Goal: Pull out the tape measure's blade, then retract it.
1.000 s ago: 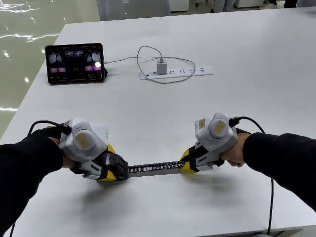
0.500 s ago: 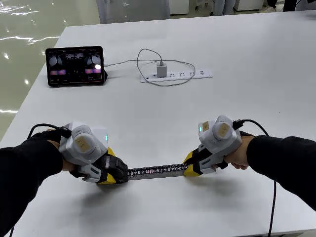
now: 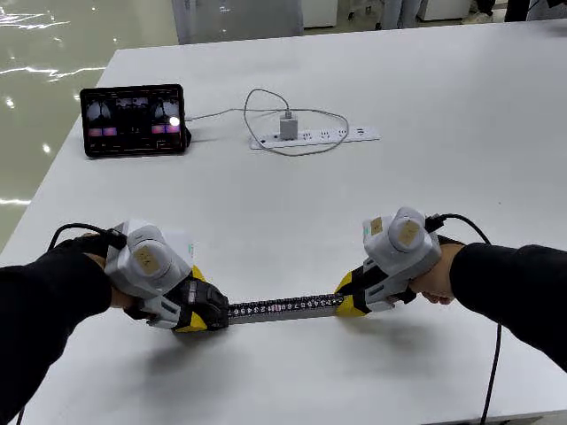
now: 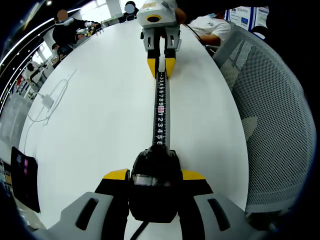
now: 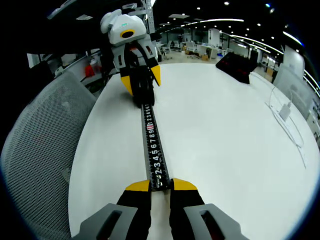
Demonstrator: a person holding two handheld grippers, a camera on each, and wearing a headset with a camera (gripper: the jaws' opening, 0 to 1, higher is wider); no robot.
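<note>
Head view: tape blade (image 3: 283, 307) partly out.

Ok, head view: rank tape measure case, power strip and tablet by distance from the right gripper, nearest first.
1. Tape measure case, left of the right gripper, along the blade.
2. Power strip, far side, centre.
3. Tablet, far left.

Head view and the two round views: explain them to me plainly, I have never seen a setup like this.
No robot: a person holds a two-jaw tool in each hand at a white table. The wide picture comes from a headset camera; each round one from a camera on a tool. The left tool clamps the black tape measure case; the right tool pinches the end of its dark numbered blade, pulled out between them. Farther back lie a black tablet and a white power strip.
</note>
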